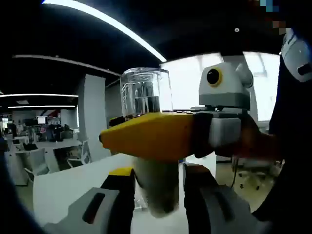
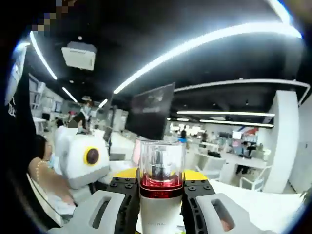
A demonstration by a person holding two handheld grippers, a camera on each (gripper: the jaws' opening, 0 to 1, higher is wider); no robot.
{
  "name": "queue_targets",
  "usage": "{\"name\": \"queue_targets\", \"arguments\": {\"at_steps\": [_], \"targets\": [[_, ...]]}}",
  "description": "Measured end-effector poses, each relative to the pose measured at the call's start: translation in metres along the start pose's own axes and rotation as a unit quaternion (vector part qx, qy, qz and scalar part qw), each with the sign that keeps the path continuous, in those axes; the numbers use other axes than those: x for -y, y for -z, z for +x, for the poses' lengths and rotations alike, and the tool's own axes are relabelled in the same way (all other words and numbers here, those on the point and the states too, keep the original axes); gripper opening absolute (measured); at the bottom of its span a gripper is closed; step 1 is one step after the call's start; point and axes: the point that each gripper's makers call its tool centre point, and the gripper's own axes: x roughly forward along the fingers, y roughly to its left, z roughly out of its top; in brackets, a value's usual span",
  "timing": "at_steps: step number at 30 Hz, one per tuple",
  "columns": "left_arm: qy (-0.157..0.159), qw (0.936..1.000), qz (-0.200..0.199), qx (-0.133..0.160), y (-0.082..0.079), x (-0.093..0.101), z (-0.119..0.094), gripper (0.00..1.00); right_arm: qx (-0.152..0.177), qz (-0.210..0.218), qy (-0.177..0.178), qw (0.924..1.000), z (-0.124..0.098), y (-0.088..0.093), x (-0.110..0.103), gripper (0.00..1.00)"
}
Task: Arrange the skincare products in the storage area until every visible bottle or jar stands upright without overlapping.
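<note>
Left gripper (image 1: 158, 195) and right gripper (image 2: 161, 204) are both raised, jaws closed on the same bottle (image 1: 155, 185), crossing each other at it.

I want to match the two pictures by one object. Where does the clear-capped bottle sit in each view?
Left gripper view: the bottle stands at centre, its clear cap above the right gripper, which crosses in front of it; its pale body runs down between this view's own jaws.
Right gripper view: the bottle is at bottom centre, between that gripper's jaws, showing a red band.
Shared landmark: the white table.
</note>
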Motion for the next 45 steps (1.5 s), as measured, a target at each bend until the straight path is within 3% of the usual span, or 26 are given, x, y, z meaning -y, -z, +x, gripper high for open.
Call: {"name": "queue_targets", "arguments": {"at_steps": [2, 4, 7, 9, 10, 14, 18, 21, 24, 26, 34, 35, 39, 43, 45], "targets": [[-0.021, 0.9997, 0.003, 0.013, -0.005, -0.003, 0.002, 0.36, 0.012, 0.022, 0.017, 0.9996, 0.002, -0.003, 0.002, 0.24], [-0.053, 0.9984, 0.021, 0.004, -0.003, -0.012, 0.002, 0.33, 0.012, 0.032, 0.027, 0.999, 0.002, -0.002, 0.006, 0.24], [-0.048, 0.9988, -0.012, -0.005, 0.002, -0.011, 0.004, 0.29, 0.011, 0.037, 0.033, 0.9987, 0.002, 0.0, 0.008, 0.24], [-0.025, 0.9989, -0.038, -0.012, 0.007, -0.01, 0.002, 0.28, 0.002, 0.039, 0.027, 0.9989, 0.002, 0.004, 0.008, 0.25], [-0.02, 0.9993, -0.028, -0.011, 0.004, -0.013, 0.002, 0.28, 0.002, 0.048, 0.023, 0.9986, 0.001, 0.005, 0.008, 0.25], [0.066, 0.9952, -0.069, -0.021, 0.01, -0.001, -0.002, 0.28, -0.011, 0.063, -0.066, 0.9958, -0.002, 0.009, -0.006, 0.25], [0.153, 0.9814, -0.11, -0.038, 0.019, 0.01, -0.011, 0.28, -0.019, 0.111, -0.137, 0.9842, -0.011, 0.017, -0.013, 0.27], [0.195, 0.9721, -0.121, -0.046, 0.023, 0.017, -0.018, 0.27, -0.025, 0.103, -0.207, 0.9726, -0.019, 0.021, -0.021, 0.26], [0.254, 0.9523, -0.162, -0.049, 0.024, 0.025, -0.027, 0.27, -0.035, 0.105, -0.26, 0.9592, -0.026, 0.026, -0.024, 0.26], [0.278, 0.945, -0.167, -0.042, 0.022, 0.031, -0.032, 0.27, -0.027, 0.104, -0.29, 0.951, -0.031, 0.024, -0.028, 0.25], [0.307, 0.9421, -0.123, -0.052, 0.019, 0.046, -0.041, 0.27, -0.017, 0.082, -0.342, 0.9359, -0.037, 0.019, -0.041, 0.26], [0.309, 0.9418, -0.123, -0.051, 0.018, 0.047, -0.042, 0.27, -0.014, 0.084, -0.343, 0.9356, -0.037, 0.018, -0.041, 0.28], [0.322, 0.9386, -0.118, -0.042, 0.012, 0.052, -0.044, 0.27, -0.008, 0.125, -0.368, 0.9213, -0.04, 0.014, -0.045, 0.29], [0.324, 0.9373, -0.125, -0.033, 0.011, 0.053, -0.043, 0.27, 0.001, 0.12, -0.381, 0.9167, -0.044, 0.01, -0.049, 0.23], [0.322, 0.9376, -0.128, -0.028, 0.009, 0.053, -0.043, 0.27, 0.005, 0.124, -0.374, 0.9189, -0.043, 0.01, -0.047, 0.23]]}}
